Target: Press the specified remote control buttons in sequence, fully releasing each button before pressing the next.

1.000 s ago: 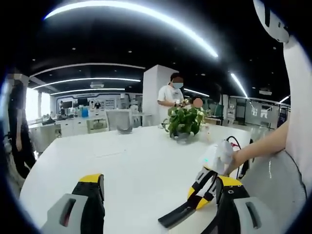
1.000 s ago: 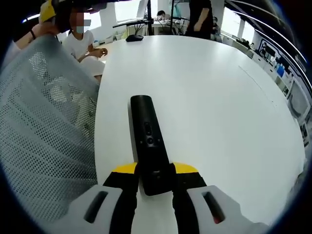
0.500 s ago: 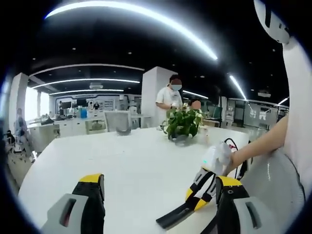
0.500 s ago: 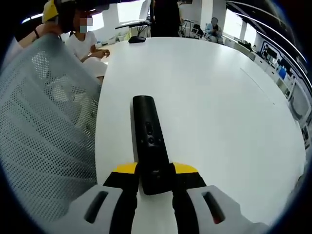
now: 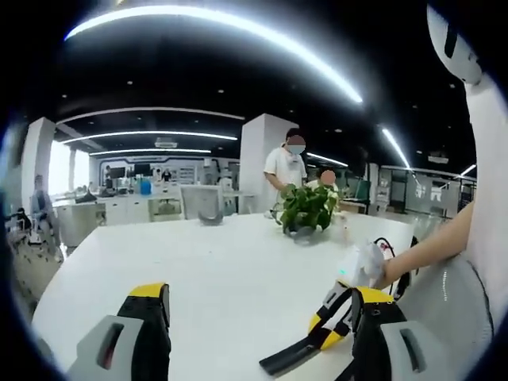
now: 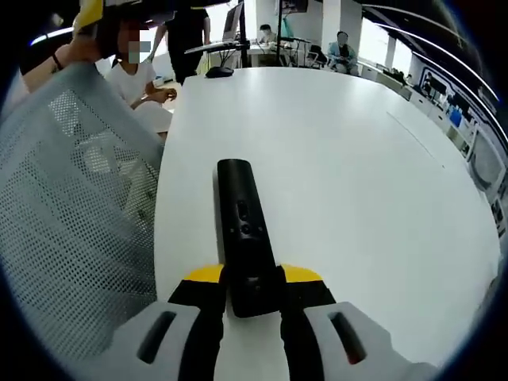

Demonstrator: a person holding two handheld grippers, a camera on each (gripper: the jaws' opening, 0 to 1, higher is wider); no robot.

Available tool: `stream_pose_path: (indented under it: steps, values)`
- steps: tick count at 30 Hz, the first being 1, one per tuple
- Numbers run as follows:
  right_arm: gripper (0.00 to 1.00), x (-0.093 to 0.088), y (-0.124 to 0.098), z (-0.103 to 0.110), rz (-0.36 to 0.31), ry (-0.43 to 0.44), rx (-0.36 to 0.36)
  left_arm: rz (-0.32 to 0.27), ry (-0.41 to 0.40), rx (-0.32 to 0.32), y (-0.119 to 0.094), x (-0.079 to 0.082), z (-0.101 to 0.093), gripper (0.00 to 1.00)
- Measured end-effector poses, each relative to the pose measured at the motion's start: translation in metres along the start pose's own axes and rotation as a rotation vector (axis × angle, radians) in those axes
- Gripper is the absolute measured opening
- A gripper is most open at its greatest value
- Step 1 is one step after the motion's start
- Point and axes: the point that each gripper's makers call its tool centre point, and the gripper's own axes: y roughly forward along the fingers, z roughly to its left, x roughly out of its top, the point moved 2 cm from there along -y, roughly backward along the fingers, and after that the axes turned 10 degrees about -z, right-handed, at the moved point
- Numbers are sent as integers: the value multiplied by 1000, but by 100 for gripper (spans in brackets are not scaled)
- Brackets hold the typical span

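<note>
We keep the slim black plastic remote control (image 6: 244,238) clamped between the right gripper (image 6: 252,295) fingers above the white tabletop (image 6: 357,182) near edge; unchanged, no button pressed. Left gripper (image 5: 258,329) fingers stay wide, empty.

remote control (image 6: 244,238) near end hidden between jaws, button markings illegible

A slim black remote control (image 6: 244,238) points lengthwise away over the white bench (image 6: 357,175), button face up, small round buttons visible at mid-body, its near end clamped between the yellow-tipped jaws of the right gripper (image 6: 248,295).
</note>
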Motion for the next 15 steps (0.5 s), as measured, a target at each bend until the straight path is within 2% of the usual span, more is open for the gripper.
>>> stream_pose_path:
  steps: [4,6,9,11,15]
  values:
    - [25,0,0,0,12,-2,6,-49,-34,0,5,14,-8,100]
    - [25,0,1,-1,21,-12,8,-57,-45,10,8,12,-11,100]
    - [25,2,2,-1,43,-34,12,39,34,-4,6,-5,-14,100]
    - [25,2,2,-1,58,-42,14,75,72,-19,5,-12,-16,100]
    - [25,1,1,-2,58,-25,10,34,13,-34,7,-4,-22,100]
